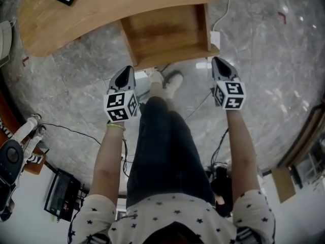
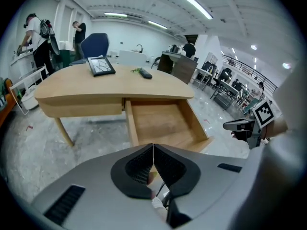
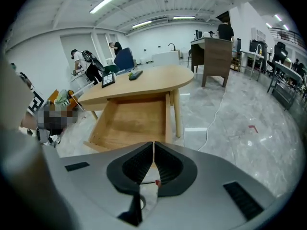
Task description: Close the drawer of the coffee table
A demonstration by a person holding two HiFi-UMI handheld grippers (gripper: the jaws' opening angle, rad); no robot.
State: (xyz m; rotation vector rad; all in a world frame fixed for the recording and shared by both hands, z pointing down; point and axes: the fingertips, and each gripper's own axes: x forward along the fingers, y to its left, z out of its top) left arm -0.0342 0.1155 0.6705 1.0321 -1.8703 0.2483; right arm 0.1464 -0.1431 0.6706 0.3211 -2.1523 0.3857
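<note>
Head view: the wooden coffee table (image 1: pixel 101 9) fills the upper part of the frame, and its drawer (image 1: pixel 167 32) stands pulled out toward the person, empty, in the upper centre. The drawer's front board runs left to right across the frame. The left gripper (image 1: pixel 127 72) sits just below the board's left corner and the right gripper (image 1: pixel 219 64) just below its right corner. Neither looks clearly nearer, and contact cannot be told from here. The push to shut it would likely go straight toward the top of the frame.

Left gripper view: the left gripper (image 2: pixel 153 150) has its fingers pressed together with nothing between them. The open drawer (image 2: pixel 160 123) lies directly ahead, slightly right of centre, under the tabletop (image 2: pixel 96 87). The right gripper (image 2: pixel 244 126) shows at the right edge.

Right gripper view: the right gripper (image 3: pixel 153 147) is likewise closed tight and empty. The drawer (image 3: pixel 132 121) lies ahead and to the left of centre, below the table (image 3: pixel 144 83). Its front edge is the closest part of it to the fingertips.
</note>
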